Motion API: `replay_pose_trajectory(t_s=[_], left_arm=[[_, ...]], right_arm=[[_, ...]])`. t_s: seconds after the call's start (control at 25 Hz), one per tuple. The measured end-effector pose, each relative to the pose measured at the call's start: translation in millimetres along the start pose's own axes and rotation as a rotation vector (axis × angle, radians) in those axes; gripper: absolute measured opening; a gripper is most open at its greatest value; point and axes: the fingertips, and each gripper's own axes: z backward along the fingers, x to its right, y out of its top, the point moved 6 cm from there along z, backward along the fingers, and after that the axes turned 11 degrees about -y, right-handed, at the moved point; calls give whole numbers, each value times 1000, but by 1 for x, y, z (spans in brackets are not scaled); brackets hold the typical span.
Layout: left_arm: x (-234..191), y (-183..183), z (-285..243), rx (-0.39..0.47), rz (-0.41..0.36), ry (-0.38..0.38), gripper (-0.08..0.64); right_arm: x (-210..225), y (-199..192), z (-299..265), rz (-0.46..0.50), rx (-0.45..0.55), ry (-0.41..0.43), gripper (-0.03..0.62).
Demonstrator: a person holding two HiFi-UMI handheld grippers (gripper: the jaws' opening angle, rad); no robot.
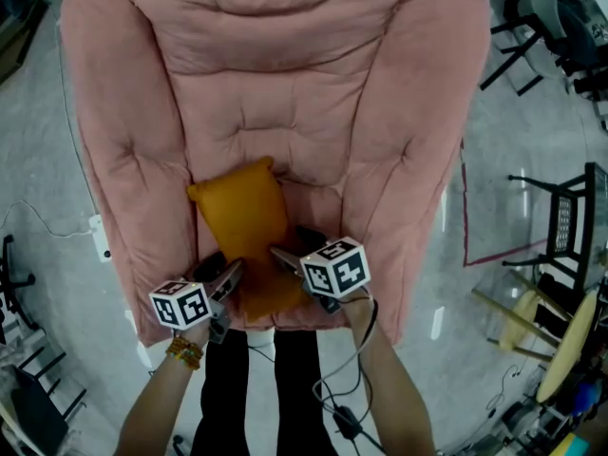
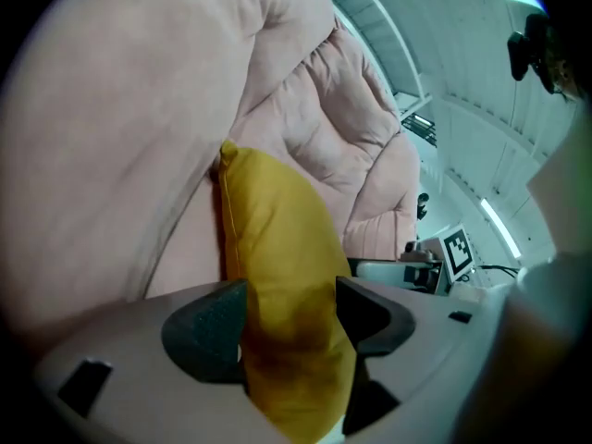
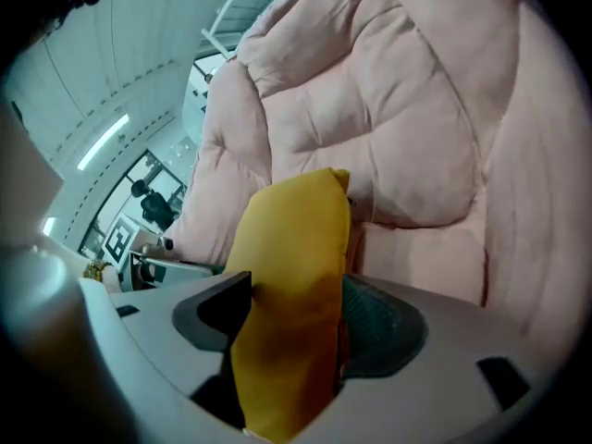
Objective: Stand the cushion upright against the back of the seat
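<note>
An orange cushion (image 1: 242,217) lies on the seat of a big pink padded chair (image 1: 285,84), its far end towards the backrest and its near end at the seat's front edge. My left gripper (image 1: 228,275) reaches in at the cushion's near left corner, my right gripper (image 1: 281,256) at its near right side. In the left gripper view the cushion (image 2: 277,239) runs between the wide-spread jaws of the left gripper (image 2: 291,313) without looking squeezed. The right gripper view shows the same: the cushion (image 3: 296,248) fills the gap of the right gripper (image 3: 296,308), whose jaws stand wide.
The chair's thick armrests (image 1: 123,141) rise on both sides of the seat. A white power strip (image 1: 98,237) lies on the floor at the left. Black chairs (image 1: 570,221) and a round wooden table (image 1: 570,340) stand at the right. The person's legs (image 1: 256,378) are at the seat's front.
</note>
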Motion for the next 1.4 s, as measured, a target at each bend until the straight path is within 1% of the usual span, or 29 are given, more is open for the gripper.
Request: replay_pose_trajectory(t_s=[0.08,0.12,0.16,0.24,0.28,0.32,0.4,0.48,0.56,0.64,0.68,0.72,0.76,0.84,0.88,0.92,1.0,1.08,1.12,1.16,1.2,1.24,1.28,1.32,1.36,1.4], left_arm=[[0,-14,-4,-4,28,-7,291],[-1,-17,-7,2,34,-3,291],[-3,-17,-11,5,36,4,291],[-8,-17,-17,-1,38,16,291],[-10,-16,-19,-6,40,19,290],[-10,-16,-20,-10,42,19,282],[-8,-15,-16,-15,37,16,240],[-7,-12,-9,-18,21,10,221],[-3,-10,-1,-31,-8,-5,215],[4,-10,7,-53,-36,-26,213],[9,-12,10,-58,-30,-33,213],[13,-16,12,-51,-2,-37,209],[17,-22,13,-31,49,-38,206],[24,-38,15,40,186,-34,197],[26,-45,17,78,244,-28,192],[25,-50,17,106,282,-19,192],[21,-59,12,119,318,-12,194],[18,-62,7,91,332,-22,228],[18,-56,11,71,300,-11,246],[20,-42,19,54,221,14,276],[24,-22,29,39,97,44,289],[31,3,37,24,-63,75,291],[39,30,42,8,-231,98,293],[45,57,43,-8,-372,110,293],[46,81,39,-31,-469,108,293],[42,100,31,-66,-524,98,293]], right_arm=[[-2,-6,-9,33,-35,-5,294],[0,-10,-13,19,-45,-10,295],[3,-14,-17,-20,-52,-11,299],[9,-19,-24,-130,-62,-6,301],[9,-20,-26,-170,-66,-3,301],[7,-20,-26,-186,-68,0,293],[-2,-18,-23,-173,-59,5,240],[-13,-17,-17,-163,-27,0,210],[-25,-19,-5,-173,9,-20,196],[-34,-26,9,-210,23,-41,193],[-37,-29,14,-222,25,-50,193],[-37,-32,18,-214,28,-57,195],[-37,-32,21,-186,32,-62,196],[-34,-29,22,-97,26,-64,196],[-34,-25,21,-47,12,-64,197],[-35,-21,20,5,-7,-68,203],[-34,-16,21,111,-48,-92,218],[-31,-17,29,197,-75,-135,222],[-33,-20,35,230,-87,-152,223],[-36,-25,41,252,-101,-164,242],[-38,-32,48,255,-112,-173,273],[-40,-41,57,228,-117,-187,287],[-41,-53,67,167,-115,-204,293],[-41,-66,76,80,-110,-224,295],[-41,-82,83,-14,-108,-245,295],[-43,-99,87,-100,-115,-262,295]])
